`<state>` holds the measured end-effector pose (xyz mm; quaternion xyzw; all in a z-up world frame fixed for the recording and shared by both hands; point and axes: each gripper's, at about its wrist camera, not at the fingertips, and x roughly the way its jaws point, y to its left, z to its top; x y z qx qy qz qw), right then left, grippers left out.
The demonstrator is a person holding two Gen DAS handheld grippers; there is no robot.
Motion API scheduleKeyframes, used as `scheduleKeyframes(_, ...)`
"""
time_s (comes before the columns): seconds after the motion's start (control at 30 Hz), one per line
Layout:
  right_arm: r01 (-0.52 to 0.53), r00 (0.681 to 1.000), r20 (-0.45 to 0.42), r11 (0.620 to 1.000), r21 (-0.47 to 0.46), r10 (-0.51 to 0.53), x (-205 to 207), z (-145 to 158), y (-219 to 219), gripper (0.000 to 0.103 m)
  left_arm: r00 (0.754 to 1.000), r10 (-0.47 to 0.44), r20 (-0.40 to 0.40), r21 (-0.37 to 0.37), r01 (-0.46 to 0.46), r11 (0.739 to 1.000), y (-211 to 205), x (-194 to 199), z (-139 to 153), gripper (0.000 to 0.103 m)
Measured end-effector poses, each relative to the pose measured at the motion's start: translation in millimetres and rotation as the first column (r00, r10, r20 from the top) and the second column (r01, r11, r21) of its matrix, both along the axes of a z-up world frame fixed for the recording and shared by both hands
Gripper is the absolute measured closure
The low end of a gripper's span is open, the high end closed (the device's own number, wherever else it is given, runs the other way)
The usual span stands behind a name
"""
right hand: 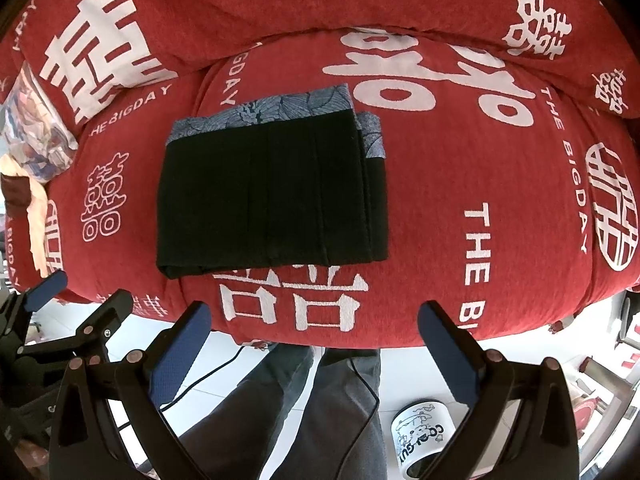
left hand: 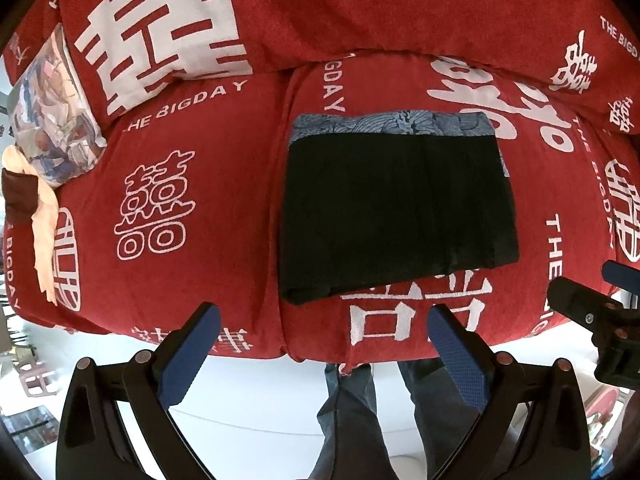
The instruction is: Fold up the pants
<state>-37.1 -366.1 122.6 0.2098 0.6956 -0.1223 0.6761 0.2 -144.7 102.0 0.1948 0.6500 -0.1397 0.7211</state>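
- Two grippers up front, and both are empty: the left gripper [left hand: 324, 330] has its blue-padded fingers spread wide, and the right gripper [right hand: 314, 326] is spread just the same, nothing pinched in either.
- Both hang off the front edge of the red cover [left hand: 224, 184], clear of the cloth, with the person's legs and a white floor below.
- Next out, the pants [left hand: 396, 208] lie on the cover as a compact black rectangle, patterned blue-grey waistband [right hand: 264, 110] on the far edge, thick fold nearest us.
- My read: folding looks essentially finished. If any step remains, it's a tidy-up: press the near fold flat and square the right side, coming in low so the stack doesn't slide.
- Right wrist view earns its keep: it shows layers stepped along the pants' right edge, a cable [right hand: 360, 376] and a white mug [right hand: 424, 436] on the floor.
- Left wrist view alone shows the printed pillow [left hand: 56, 120] and pale cloth [left hand: 40, 236] at far left.
- Farthest back, big red cushions [left hand: 400, 4].
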Motion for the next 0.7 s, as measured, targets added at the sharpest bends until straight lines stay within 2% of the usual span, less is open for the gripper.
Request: scheduleKeyframes(0.7, -0.033, 0.999, -0.016, 0.999, -0.019, 0.033, 5.1, -6.0, -3.7, 0.0, 1.0, -0.003, -0.011, 0.007, 0.003, 1.0, 1.7, 2.9, -3.9, 0.0)
